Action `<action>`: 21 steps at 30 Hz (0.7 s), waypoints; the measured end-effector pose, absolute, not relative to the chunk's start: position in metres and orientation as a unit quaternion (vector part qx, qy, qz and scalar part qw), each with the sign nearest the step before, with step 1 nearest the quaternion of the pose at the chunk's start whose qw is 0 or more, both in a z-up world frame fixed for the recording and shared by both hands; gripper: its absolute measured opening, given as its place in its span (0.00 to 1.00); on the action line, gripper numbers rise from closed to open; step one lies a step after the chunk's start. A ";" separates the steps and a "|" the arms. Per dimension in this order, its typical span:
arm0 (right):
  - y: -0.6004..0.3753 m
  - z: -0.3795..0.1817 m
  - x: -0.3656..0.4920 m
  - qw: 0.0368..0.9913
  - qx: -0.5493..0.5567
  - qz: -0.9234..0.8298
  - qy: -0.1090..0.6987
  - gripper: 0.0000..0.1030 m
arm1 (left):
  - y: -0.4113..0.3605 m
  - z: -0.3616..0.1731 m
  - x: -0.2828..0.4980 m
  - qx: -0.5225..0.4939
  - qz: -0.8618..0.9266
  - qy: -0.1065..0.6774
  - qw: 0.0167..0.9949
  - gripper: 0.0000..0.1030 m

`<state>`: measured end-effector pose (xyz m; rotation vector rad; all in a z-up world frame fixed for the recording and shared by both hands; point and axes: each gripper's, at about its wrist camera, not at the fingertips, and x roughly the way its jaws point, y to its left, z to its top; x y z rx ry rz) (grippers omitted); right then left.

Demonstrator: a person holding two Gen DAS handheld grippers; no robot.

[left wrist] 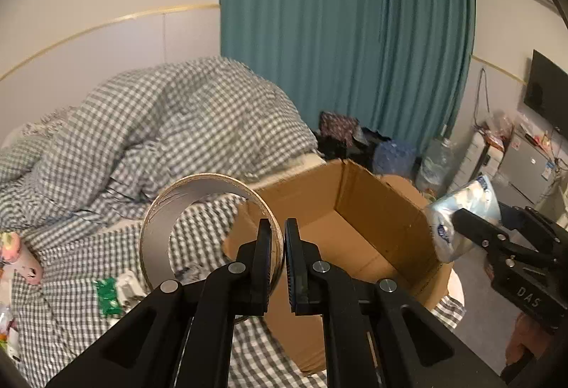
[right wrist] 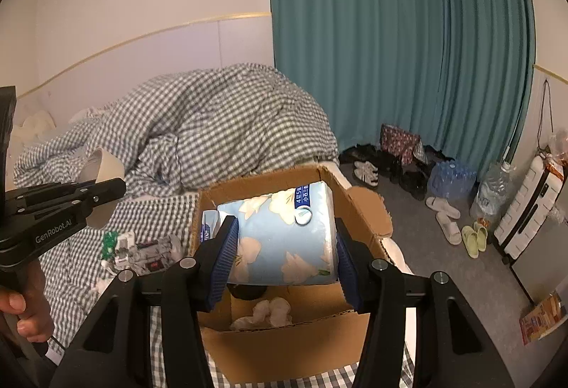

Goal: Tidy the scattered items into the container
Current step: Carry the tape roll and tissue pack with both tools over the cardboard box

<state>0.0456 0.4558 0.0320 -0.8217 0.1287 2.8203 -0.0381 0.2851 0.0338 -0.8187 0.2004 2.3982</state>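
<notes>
My left gripper (left wrist: pixel 277 228) is shut on the wall of a wide tape roll (left wrist: pixel 209 228), holding the ring upright above the checked bedding, just left of the open cardboard box (left wrist: pixel 383 210). In the right wrist view my right gripper (right wrist: pixel 285 223) is shut on a pale blue flowered tissue pack (right wrist: pixel 284 246), which hangs over the box (right wrist: pixel 277 345). Crumpled white paper (right wrist: pixel 262 313) and a dark object (right wrist: pixel 246 292) lie on the box floor. The same view shows the left gripper (right wrist: pixel 117 187) with the tape roll (right wrist: pixel 103 171) at the left, held by a hand (right wrist: pixel 28 302).
A green packet (left wrist: pixel 108 292), a pink item (left wrist: pixel 21 253) and small packets (right wrist: pixel 152 255) lie on the checked bedding (left wrist: pixel 177 125). Shoes and slippers (right wrist: pixel 447 217), a water jug (right wrist: pixel 493 189), a white suitcase (right wrist: pixel 529 207) and teal curtains (right wrist: pixel 390 33) are to the right of the bed.
</notes>
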 end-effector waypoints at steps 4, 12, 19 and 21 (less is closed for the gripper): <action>0.465 0.020 0.035 0.101 -0.294 0.949 0.046 0.50 | 0.299 0.021 -0.047 -0.326 0.891 0.079 0.307 0.07; 0.480 0.001 0.022 0.104 -0.315 0.942 0.056 0.50 | 0.322 0.000 -0.060 -0.348 0.878 0.089 0.318 0.07; 0.495 -0.018 0.010 0.106 -0.337 0.934 0.061 0.50 | 0.346 -0.023 -0.069 -0.370 0.859 0.100 0.340 0.07; 0.497 -0.023 0.007 0.108 -0.342 0.931 0.060 0.50 | 0.351 -0.029 -0.071 -0.376 0.854 0.104 0.343 0.07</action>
